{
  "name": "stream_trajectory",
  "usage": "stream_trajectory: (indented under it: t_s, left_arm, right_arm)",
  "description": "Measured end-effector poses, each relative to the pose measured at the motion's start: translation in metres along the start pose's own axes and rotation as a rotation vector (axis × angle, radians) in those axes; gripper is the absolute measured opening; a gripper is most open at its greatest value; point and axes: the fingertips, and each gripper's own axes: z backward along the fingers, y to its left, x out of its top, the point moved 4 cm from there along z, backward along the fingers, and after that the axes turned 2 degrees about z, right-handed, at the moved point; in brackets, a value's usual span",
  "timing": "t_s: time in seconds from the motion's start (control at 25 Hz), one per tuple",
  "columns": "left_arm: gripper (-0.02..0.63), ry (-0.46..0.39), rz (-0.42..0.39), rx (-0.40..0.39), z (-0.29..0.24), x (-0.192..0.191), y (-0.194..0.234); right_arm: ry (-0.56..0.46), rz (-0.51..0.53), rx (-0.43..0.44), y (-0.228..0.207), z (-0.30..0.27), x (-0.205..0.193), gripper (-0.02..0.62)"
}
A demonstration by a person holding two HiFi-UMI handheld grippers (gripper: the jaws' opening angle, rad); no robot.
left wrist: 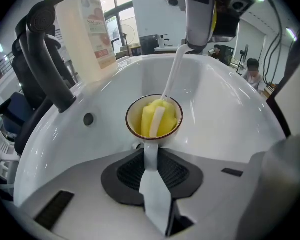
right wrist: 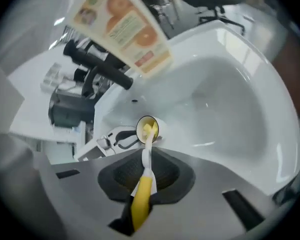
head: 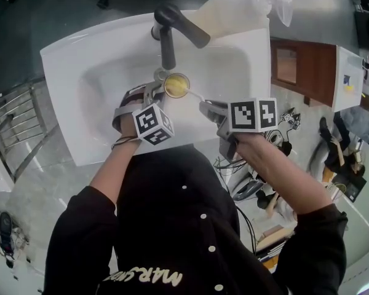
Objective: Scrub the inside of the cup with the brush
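Cup, handle pinched between left fingers, holds brush pinched by right fingers.

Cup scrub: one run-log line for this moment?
phase: scrub | left tongs: shut on cup handle, over sink | right tongs: shut on brush | brush head: inside cup

Glossy sink and cup, spongy brush
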Motion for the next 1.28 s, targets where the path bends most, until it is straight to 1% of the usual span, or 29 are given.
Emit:
stream_trajectory:
  t_s: [0.04, 0.08, 0.12, 0.2, 0.4, 0.48, 0.56, 0.64, 0.72, 0.76, 0.84, 0.96, 1.08, 1.16, 1.2, 1.28]
  left_arm:
    - [0.092, 0.004, -0.004, 0.003, 0.000, 0.000, 0.000]
    - [0.092, 0.010, -0.006, 0.006, 0.000, -0.001, 0.000]
    - [0.092, 0.015, -0.005, 0.009, 0.000, -0.001, 0.000]
    - [0.091, 0.022, 0.002, 0.014, -0.002, -0.003, 0.000]
    - [0.091, 0.031, 0.026, 0.005, -0.005, -0.003, 0.003]
    - [0.091, 0.034, 0.032, 0.005, -0.002, -0.004, 0.003]
    - [0.092, 0.036, 0.036, 0.003, -0.001, -0.005, 0.004]
    - [0.092, 0.036, 0.036, -0.002, -0.001, -0.005, 0.004]
    - [0.092, 0.037, 0.031, -0.003, -0.001, -0.004, 0.004]
    - [0.092, 0.039, 0.028, -0.003, -0.001, -0.004, 0.004]
    - [0.092, 0.039, 0.023, -0.005, -0.001, -0.004, 0.004]
    - [0.092, 0.038, 0.013, -0.008, -0.001, -0.003, 0.005]
    - [0.092, 0.037, 0.007, -0.011, -0.002, -0.004, 0.005]
    - [0.092, 0.036, 0.007, -0.016, -0.002, -0.003, 0.005]
    - [0.092, 0.036, 0.006, -0.017, -0.002, -0.003, 0.005]
    - [0.092, 0.036, 0.007, -0.020, -0.002, -0.003, 0.006]
  right_arm:
    - [-0.022, -0.079, 0.025, 0.001, 0.001, -0.004, 0.051]
    - [-0.037, -0.121, 0.047, 0.003, 0.001, -0.007, 0.051]
    - [-0.045, -0.122, 0.061, 0.007, 0.002, -0.009, 0.058]
    - [-0.046, -0.043, 0.056, 0.012, 0.003, -0.012, 0.061]
    - [-0.031, 0.241, -0.013, 0.017, 0.010, -0.014, 0.060]
    - [-0.034, 0.317, -0.027, 0.018, 0.019, -0.017, 0.057]
    - [-0.044, 0.365, -0.035, 0.018, 0.027, -0.018, 0.052]
    - [-0.048, 0.460, -0.060, 0.017, 0.035, -0.017, 0.048]
    - [-0.045, 0.622, -0.099, 0.021, 0.042, -0.015, 0.046]
    - [-0.041, 0.726, -0.123, 0.025, 0.045, -0.013, 0.046]
    - [-0.019, 0.989, -0.198, 0.034, 0.049, -0.010, 0.046]
    - [0.059, 1.422, -0.325, 0.044, 0.048, -0.009, 0.046]
    - [0.161, 1.783, -0.407, 0.053, 0.042, -0.006, 0.046]
    - [0.219, 2.015, -0.447, 0.060, 0.035, -0.004, 0.046]
    - [0.234, 2.105, -0.452, 0.064, 0.031, -0.003, 0.046]
    - [0.248, 2.225, -0.442, 0.070, 0.022, -0.002, 0.046]
